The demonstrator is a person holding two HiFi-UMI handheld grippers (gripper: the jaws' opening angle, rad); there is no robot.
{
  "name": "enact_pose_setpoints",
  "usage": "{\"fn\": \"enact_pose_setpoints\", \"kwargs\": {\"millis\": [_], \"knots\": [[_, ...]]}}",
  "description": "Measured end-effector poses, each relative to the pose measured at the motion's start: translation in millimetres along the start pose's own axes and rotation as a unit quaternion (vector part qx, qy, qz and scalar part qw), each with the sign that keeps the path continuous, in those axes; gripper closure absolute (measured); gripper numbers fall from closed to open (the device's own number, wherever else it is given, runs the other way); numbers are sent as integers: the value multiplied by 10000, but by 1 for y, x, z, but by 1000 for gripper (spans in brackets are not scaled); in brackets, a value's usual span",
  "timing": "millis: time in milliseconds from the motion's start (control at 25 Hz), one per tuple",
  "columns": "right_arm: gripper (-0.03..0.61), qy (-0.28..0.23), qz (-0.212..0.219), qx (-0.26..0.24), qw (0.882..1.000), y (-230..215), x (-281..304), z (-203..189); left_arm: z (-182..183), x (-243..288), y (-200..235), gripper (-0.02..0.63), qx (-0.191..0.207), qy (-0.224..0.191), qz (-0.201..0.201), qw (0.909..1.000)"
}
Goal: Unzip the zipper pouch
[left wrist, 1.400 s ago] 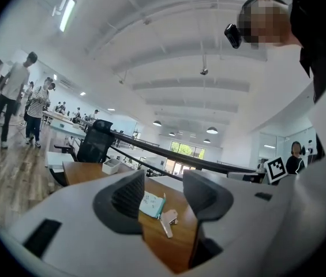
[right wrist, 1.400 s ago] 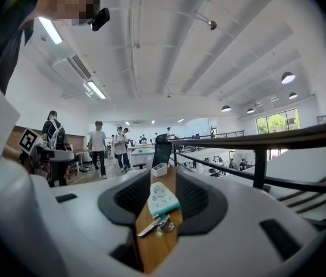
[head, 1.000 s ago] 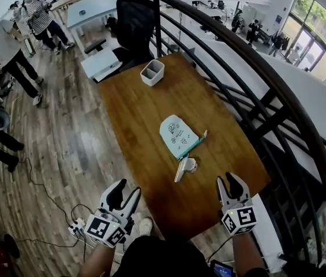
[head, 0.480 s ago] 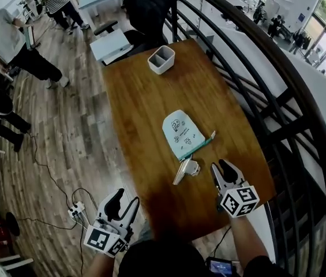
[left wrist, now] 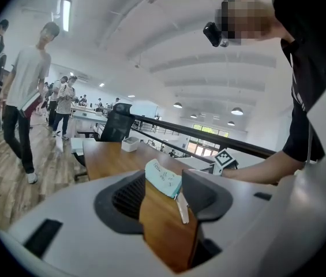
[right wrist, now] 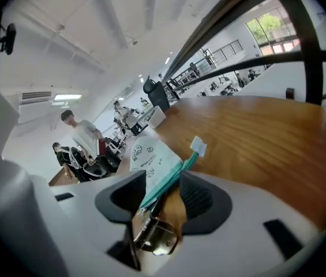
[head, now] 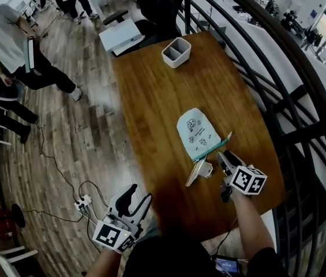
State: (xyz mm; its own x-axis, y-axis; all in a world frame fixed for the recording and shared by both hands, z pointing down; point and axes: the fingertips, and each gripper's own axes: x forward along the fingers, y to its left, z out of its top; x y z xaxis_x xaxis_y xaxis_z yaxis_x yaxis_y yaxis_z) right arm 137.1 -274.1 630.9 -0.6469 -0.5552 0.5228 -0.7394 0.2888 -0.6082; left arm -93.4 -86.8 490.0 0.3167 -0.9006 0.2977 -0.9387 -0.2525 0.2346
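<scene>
**Right gripper at the pouch's zipper end, nothing clamped**

We read the zipper pouch (head: 196, 133) as lying flat on the desk (head: 151, 97), in the near half and closer to the right edge than the left. Its teal zipper (head: 216, 148) runs along the side facing the near right corner. A small metal piece (head: 200, 172) lies just beside the pouch's near end, toward the near edge.

The right gripper (head: 228, 159) is low over the desk at that end of the pouch. Its jaws have just been opening and stand moderately apart. In the right gripper view we see the near end of the zipper and the metal piece between them, with no pad pressing on either.

The left gripper (head: 138, 196) hangs off the desk's near left corner, over the wood floor (head: 64, 131). Its jaws are wide, having just narrowed slightly, with nothing between them; the pouch is well ahead of it.

A white two-slot bin (head: 176, 52) sits at the far edge.
</scene>
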Motion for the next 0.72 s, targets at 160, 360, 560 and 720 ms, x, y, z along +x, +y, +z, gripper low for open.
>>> {"fn": "enact_pose_setpoints", "kwargs": {"millis": [160,360,560,720], "knots": [[383,166,-54,659,9977,-9,21,-2,0,9,8,408,-121,16,10,9999],[370,410,-157,1062,9934,-18,37,-3,-1,13,13,408,-157,83,32,9998],[375,520,-201,1259,9905,-28,36,-8,-8,10,4,408,-169,138,123,9997],[454,381,-250,1440,9885,-27,41,-5,-12,9,8,414,-216,151,147,9995]]}}
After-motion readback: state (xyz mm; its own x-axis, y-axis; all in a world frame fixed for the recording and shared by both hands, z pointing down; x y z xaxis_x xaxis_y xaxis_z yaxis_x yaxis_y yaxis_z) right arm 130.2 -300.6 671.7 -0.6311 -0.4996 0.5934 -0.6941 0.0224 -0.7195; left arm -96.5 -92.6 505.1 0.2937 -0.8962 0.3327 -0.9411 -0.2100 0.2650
